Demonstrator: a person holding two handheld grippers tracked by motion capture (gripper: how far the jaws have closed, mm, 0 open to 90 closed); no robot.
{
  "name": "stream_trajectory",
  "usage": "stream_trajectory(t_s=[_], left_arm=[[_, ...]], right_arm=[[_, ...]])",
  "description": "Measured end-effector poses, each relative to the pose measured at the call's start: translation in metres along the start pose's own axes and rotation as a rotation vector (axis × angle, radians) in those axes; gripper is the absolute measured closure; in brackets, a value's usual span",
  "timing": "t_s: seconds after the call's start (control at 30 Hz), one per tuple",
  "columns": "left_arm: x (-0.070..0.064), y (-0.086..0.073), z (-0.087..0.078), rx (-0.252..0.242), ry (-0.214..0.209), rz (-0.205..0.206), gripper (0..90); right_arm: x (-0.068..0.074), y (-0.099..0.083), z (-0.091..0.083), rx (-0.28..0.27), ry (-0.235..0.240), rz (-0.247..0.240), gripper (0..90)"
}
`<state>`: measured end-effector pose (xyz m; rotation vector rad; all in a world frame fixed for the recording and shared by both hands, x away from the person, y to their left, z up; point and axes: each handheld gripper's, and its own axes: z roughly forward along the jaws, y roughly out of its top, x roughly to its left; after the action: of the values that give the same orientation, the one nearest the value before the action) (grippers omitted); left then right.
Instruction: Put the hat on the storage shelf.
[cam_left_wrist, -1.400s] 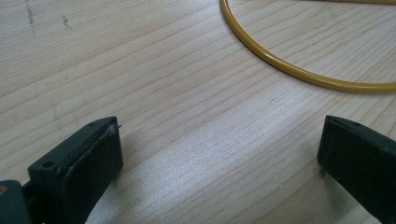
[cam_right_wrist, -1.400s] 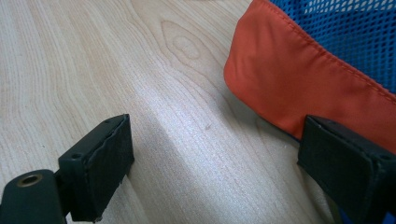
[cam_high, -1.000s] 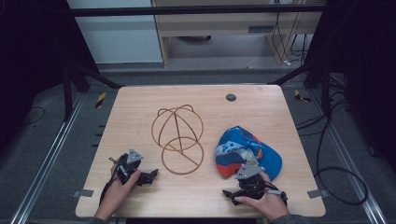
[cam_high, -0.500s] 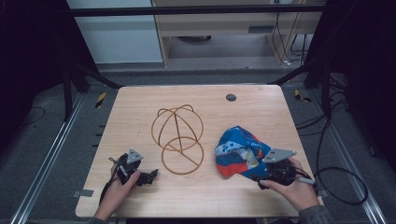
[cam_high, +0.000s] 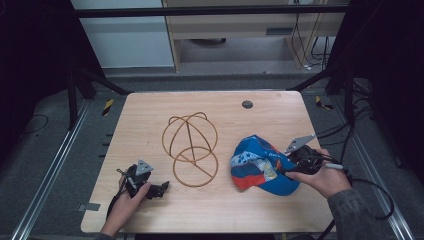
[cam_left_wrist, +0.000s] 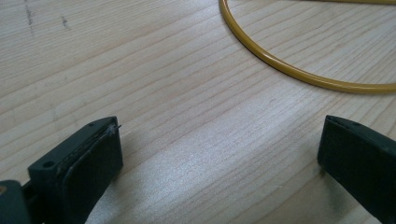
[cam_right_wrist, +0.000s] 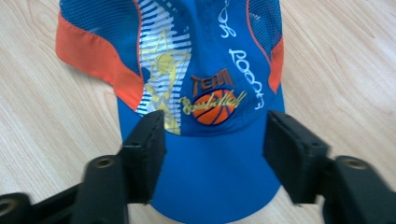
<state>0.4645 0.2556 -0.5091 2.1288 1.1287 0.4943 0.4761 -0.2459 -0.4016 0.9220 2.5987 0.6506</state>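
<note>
A blue and orange cap (cam_high: 260, 167) with a basketball logo lies on the right of the wooden table (cam_high: 150, 115). My right gripper (cam_high: 284, 170) sits at the cap's right side, open, its jaws spread above the blue brim (cam_right_wrist: 212, 182). A gold wire stand (cam_high: 190, 142) of curved hoops rests in the table's middle. My left gripper (cam_high: 162, 189) lies low on the wood at the front left, open, with bare table between its jaws. The stand's base ring (cam_left_wrist: 299, 70) curves just beyond it.
A small dark round grommet (cam_high: 247, 104) is set into the table near its far edge. Metal frame rails (cam_high: 55, 165) run along both sides of the table. Cables (cam_high: 370, 195) trail off to the right.
My right gripper has swung from the front edge of the table around to the cap's right side and now points at its brim. The left gripper has stayed put.
</note>
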Motion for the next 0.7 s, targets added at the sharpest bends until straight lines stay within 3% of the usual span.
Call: stream_trajectory(t_s=[0.13,0.3,0.53,0.7], left_arm=[[0.000,0.000,0.000,0.000,0.000,0.000,0.0],[0.000,0.000,0.000,0.000,0.000,0.000,0.0],[0.000,0.000,0.000,0.000,0.001,-0.001,0.0],[0.000,0.000,0.000,0.000,0.001,-0.001,0.0]], right_arm=[[-0.002,0.014,0.003,0.018,0.036,-0.020,49.2],[0.000,0.027,0.009,0.031,0.044,-0.035,50.7],[0.000,0.044,0.014,0.042,0.060,-0.043,45.2],[0.000,0.050,0.022,0.055,0.073,-0.041,47.0]])
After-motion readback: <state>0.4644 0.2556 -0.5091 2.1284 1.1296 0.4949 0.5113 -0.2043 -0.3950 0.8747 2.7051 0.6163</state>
